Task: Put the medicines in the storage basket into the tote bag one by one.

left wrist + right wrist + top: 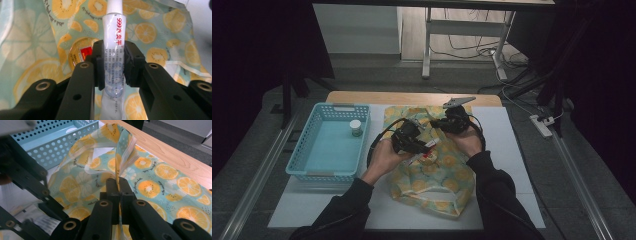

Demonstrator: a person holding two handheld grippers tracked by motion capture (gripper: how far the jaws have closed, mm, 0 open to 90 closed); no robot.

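Observation:
My left gripper [113, 63] is shut on a white tube [114, 32] with red lettering, its cap pointing away from me over the bag. The bag [437, 175] is pale green with orange-slice prints and lies on the white mat. A round gold tin [79, 53] with a red label lies on the bag just beyond the left jaw. My right gripper [118, 186] is shut on the bag's raised rim [125, 150], holding it up. In the high view the left gripper [414, 141] and the right gripper [447, 122] are close together over the bag's top half.
A light blue perforated basket [302, 145] stands at the left with a small white-capped jar [356, 127] inside. The white mat [507, 150] covers the table. The wooden table edge [175, 157] runs behind the bag.

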